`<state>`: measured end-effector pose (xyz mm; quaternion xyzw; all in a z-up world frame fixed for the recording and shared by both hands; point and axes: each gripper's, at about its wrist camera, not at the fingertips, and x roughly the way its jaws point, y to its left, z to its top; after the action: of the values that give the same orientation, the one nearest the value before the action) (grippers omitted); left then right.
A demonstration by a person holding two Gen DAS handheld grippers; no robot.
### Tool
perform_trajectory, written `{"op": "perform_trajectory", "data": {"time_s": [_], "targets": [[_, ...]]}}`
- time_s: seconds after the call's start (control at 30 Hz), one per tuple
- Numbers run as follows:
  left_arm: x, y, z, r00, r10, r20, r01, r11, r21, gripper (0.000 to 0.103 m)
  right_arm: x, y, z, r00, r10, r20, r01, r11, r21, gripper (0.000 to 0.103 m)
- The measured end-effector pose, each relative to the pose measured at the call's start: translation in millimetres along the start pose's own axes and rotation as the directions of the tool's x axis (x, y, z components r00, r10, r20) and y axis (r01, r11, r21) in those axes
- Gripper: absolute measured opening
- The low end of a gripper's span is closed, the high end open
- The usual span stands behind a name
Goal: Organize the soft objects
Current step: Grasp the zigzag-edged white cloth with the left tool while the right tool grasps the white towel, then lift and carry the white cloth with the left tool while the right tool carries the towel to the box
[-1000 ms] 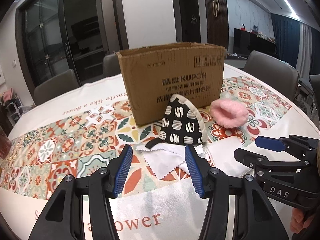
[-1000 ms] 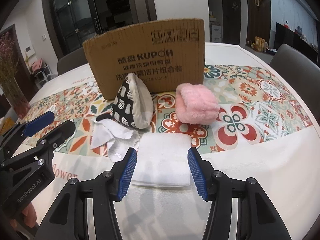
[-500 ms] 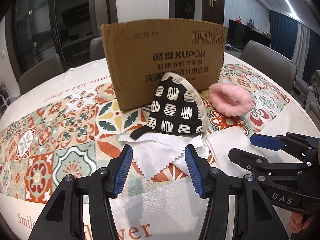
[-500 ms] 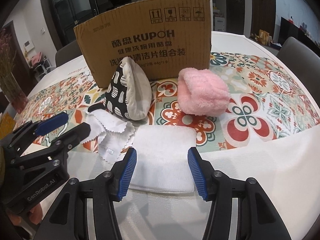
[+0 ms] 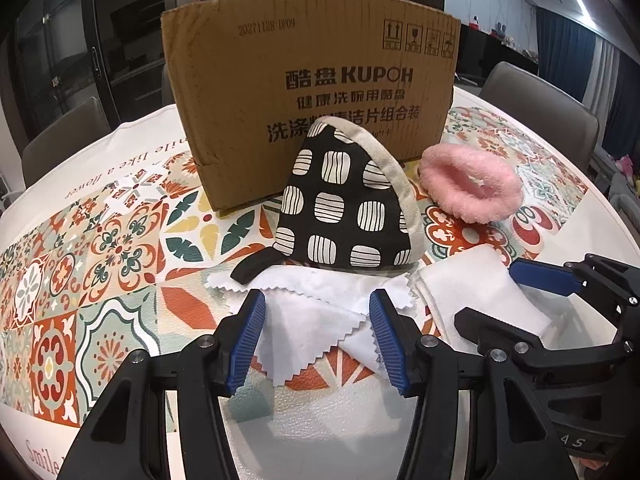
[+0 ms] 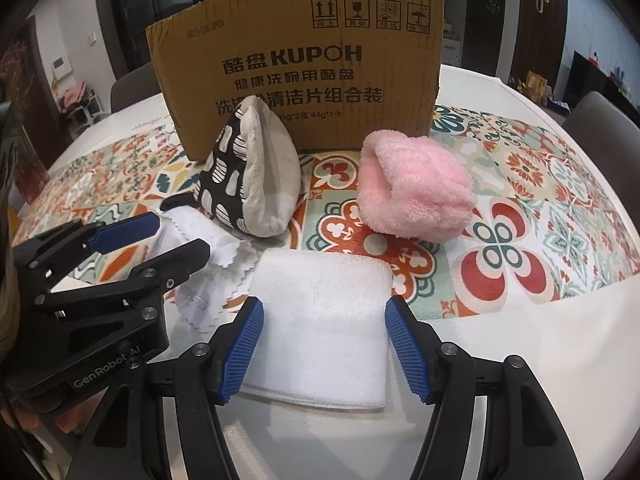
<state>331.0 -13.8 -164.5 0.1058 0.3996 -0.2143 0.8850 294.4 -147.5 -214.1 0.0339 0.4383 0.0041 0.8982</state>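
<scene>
The right gripper (image 6: 324, 350) straddles the folded white towel (image 6: 320, 320) on the patterned tablecloth (image 6: 520, 200), jaws opening, gripping nothing; the left gripper (image 5: 316, 344), half open and empty, hovers over the zigzag-edged white cloth (image 5: 308, 328); pinching one layer risks unfolding.

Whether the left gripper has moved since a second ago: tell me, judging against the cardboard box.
Yes. In the left wrist view the cardboard box now looms larger, so the left gripper has advanced toward it, over the zigzag-edged white cloth.
</scene>
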Motion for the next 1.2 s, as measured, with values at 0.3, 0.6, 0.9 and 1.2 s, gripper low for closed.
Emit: {"op": "perform_trajectory", "data": {"time_s": [0.3, 0.6, 0.9, 1.2], "targets": [[9, -3, 0, 0.999, -0.013, -0.040, 0.013, 1.000, -0.004, 0.035, 1, 3, -1, 1.000, -0.020, -0.001, 0.020, 0.999, -0.034, 0.064], [6, -8, -2, 0.999, -0.010, -0.035, 0.010, 1.000, -0.004, 0.009, -4, 19, -4, 0.999, 0.031, 0.009, -0.030, 0.993, -0.116, 0.019], [-14, -7, -6, 1.000, 0.019, 0.006, -0.019, 1.000, -0.018, 0.008, -9, 13, -5, 0.998, 0.069, -0.008, -0.070, 0.994, -0.080, 0.013], [-43, -11, 0, 0.997, 0.064, 0.043, -0.061, 0.996, -0.066, 0.008, -25, 5, -2, 0.995, 0.094, 0.022, -0.093, 0.994, -0.058, 0.013]]}}
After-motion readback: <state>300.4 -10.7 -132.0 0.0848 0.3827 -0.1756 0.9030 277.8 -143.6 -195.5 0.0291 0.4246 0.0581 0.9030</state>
